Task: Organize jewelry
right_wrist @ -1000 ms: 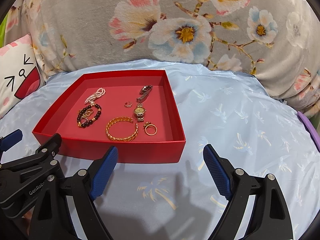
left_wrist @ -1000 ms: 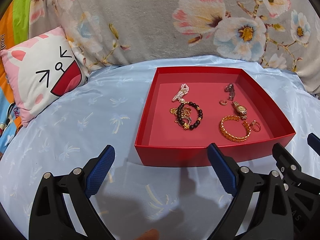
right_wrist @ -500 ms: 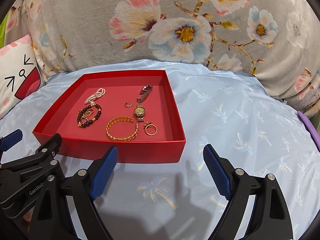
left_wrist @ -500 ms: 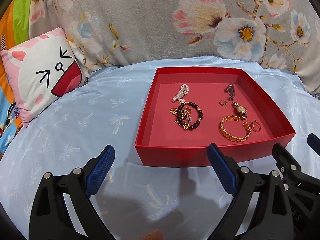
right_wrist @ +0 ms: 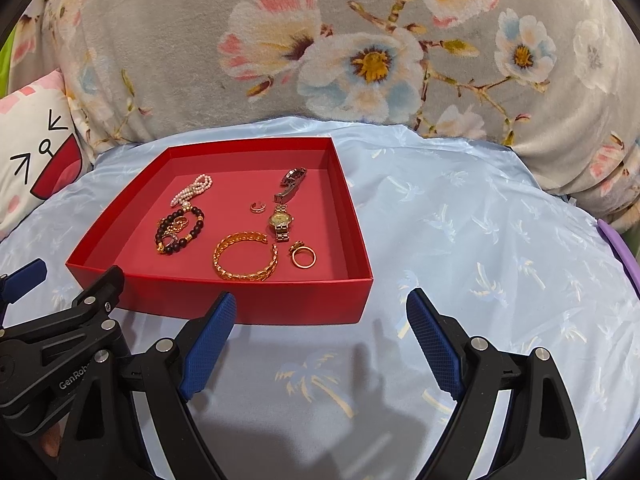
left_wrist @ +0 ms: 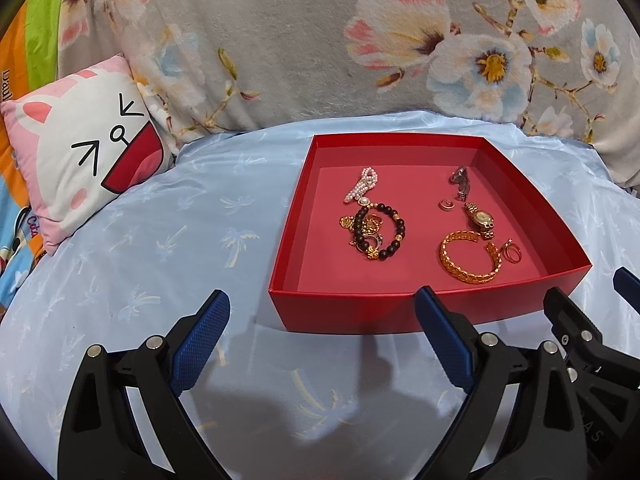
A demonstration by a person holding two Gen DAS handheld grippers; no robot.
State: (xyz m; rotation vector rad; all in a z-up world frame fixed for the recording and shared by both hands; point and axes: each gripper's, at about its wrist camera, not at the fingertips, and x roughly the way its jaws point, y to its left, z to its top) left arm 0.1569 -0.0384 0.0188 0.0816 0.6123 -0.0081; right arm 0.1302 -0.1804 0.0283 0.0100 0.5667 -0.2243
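A red open box [left_wrist: 344, 316] [right_wrist: 248, 304] lies on a light blue sheet. In it are a pearl strand [left_wrist: 362, 186] [right_wrist: 192, 191], a dark bead bracelet [left_wrist: 394, 236] [right_wrist: 178, 230] with gold charms, a gold cuff [left_wrist: 470, 262] [right_wrist: 245, 261], a gold watch [left_wrist: 480, 220] [right_wrist: 281, 222], a gold ring [left_wrist: 512, 254] [right_wrist: 304, 257], a small ring [left_wrist: 446, 205] [right_wrist: 258, 207] and a dark watch [left_wrist: 460, 182] [right_wrist: 291, 184]. My left gripper [left_wrist: 320, 336] is open and empty before the box's near left wall. My right gripper [right_wrist: 320, 340] is open and empty at the box's near right corner.
A grey floral blanket [left_wrist: 320, 40] [right_wrist: 360, 40] rises behind the sheet. A white and pink cartoon pillow [left_wrist: 84, 160] [right_wrist: 28, 160] lies at the left. A purple edge [right_wrist: 616, 248] shows at the far right. Each gripper shows at the other view's edge.
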